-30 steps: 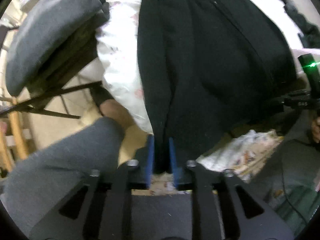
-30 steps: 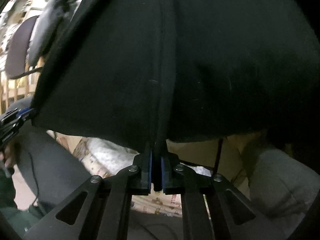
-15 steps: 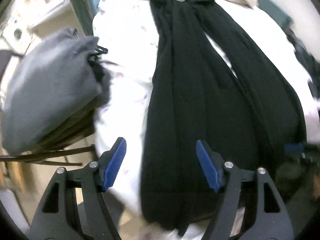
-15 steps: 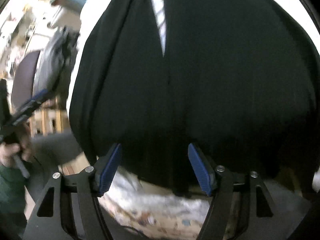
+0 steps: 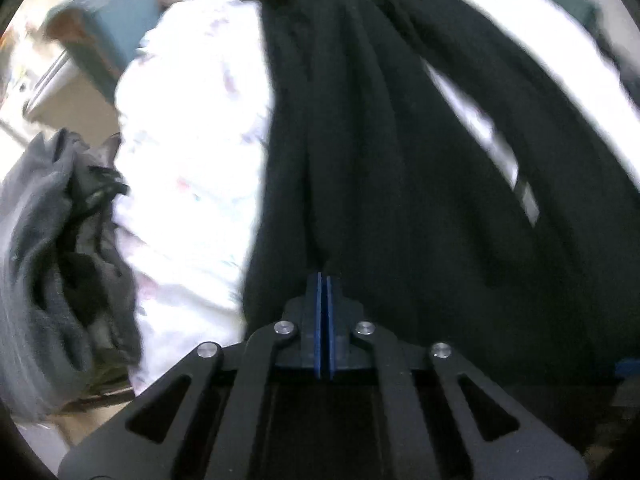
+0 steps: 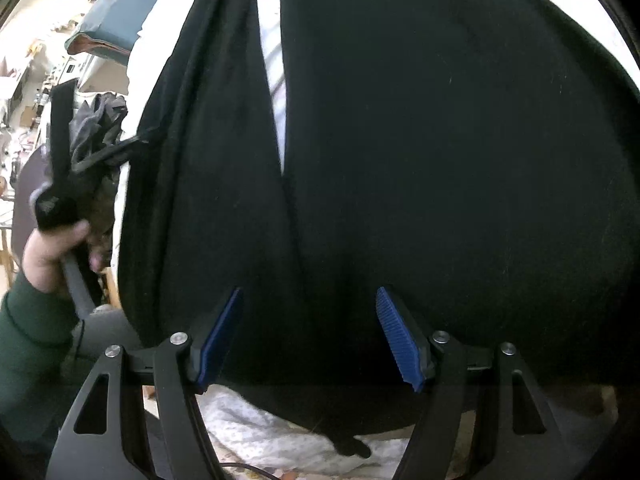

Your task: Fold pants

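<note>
Black pants [image 5: 400, 152] lie lengthwise on a white bed sheet [image 5: 192, 128], waistband at the far end and leg ends near me. My left gripper [image 5: 323, 280] is shut with its blue pads together over the near end of the left leg; whether cloth sits between the pads I cannot tell. In the right wrist view the pants [image 6: 420, 140] fill the frame. My right gripper [image 6: 310, 304] is open, its blue pads spread over the right leg's hem, holding nothing. A strip of sheet shows between the two legs.
A grey garment [image 5: 44, 248] is heaped on a chair to the left of the bed. A blue-grey cushion [image 5: 116, 24] lies at the far left. The hand holding the left gripper [image 6: 52, 252] shows at the left. The sheet hangs over the bed's near edge [image 6: 272, 436].
Both grippers let go of the leg ends and opened half a second ago. Since then the left gripper has shut again low on the left leg; the right stays open.
</note>
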Motion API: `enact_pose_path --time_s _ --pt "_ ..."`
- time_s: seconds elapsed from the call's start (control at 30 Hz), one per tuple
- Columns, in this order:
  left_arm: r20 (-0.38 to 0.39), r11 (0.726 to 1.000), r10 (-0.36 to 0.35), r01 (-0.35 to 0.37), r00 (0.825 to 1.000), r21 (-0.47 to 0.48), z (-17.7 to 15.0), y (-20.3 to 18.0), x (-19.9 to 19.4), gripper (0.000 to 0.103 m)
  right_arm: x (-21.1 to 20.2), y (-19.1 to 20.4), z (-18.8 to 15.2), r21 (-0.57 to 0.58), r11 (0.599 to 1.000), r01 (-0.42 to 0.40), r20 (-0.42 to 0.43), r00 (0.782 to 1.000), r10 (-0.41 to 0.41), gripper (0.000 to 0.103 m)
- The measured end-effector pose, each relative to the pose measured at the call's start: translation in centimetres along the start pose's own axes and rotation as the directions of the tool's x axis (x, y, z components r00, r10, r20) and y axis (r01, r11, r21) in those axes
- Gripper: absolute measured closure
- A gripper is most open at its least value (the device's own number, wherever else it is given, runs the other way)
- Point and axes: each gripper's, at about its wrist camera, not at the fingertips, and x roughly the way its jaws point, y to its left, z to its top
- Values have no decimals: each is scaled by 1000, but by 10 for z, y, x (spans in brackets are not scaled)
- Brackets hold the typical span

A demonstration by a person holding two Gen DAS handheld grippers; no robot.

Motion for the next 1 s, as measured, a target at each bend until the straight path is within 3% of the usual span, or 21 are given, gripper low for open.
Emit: enact_pose_path --time_s 0.1,0.17,0.23,0.33,0.37,0.43,0.53,0.57,0.6,0.67,0.7,0.83,0.87,0.9,0.93,1.0 --pt "118 996 -53 61 992 -64 -3 33 -55 103 -3 -6 5 34 999 -40 3 999 40 32" --pt "155 995 -5 21 988 -102 -9 57 -82 103 -5 -5 8 39 997 -67 10 998 67 32" --pt "128 987 64 -44 990 -154 -14 85 -85 103 -7 1 8 33 995 -96 15 995 96 32" --pt "57 968 173 -159 983 -194 -18 116 -60 103 -5 12 8 6 994 -113 10 994 113 32" --pt "34 964 162 -151 986 -220 -19 123 -51 103 -5 15 8 -5 994 -109 9 994 109 32" --pt "30 963 51 -41 998 -265 -23 124 -40 103 -2 18 8 -12 996 -92 7 996 92 32" --pt "47 956 -63 74 997 -283 -17 101 -33 100 -1 14 8 19 996 -85 7 996 85 32" --pt "38 957 -93 100 995 -273 -13 89 -29 89 -1 13 7 29 996 -82 9 997 82 32" --pt "30 959 -117 121 993 -255 -9 78 -25 62 -1 12 7 31 996 -80 11 997 79 32" --pt "27 973 -115 118 993 -198 -2 45 -18 27 -1 11 8 24 997 -69 14 998 69 32" --pt "28 981 -91 95 995 -168 0 35 -15 24 0 12 9 19 998 -62 15 998 62 32" --pt "-49 998 37 -39 998 -43 4 6 19 24 0 6 9 23 999 -40 10 999 40 32" --pt "-55 998 55 -57 997 -31 3 4 24 34 0 6 10 27 999 -39 9 999 39 32" --pt "-51 998 56 -57 997 -16 3 3 26 72 0 5 10 29 999 -39 10 999 39 32" --pt "-60 999 49 -50 997 -8 3 4 29 94 -1 6 11 28 999 -40 14 999 39 32" --pt "-61 998 41 -45 997 -50 5 15 21 100 -3 8 12 17 999 -31 25 999 31 32"
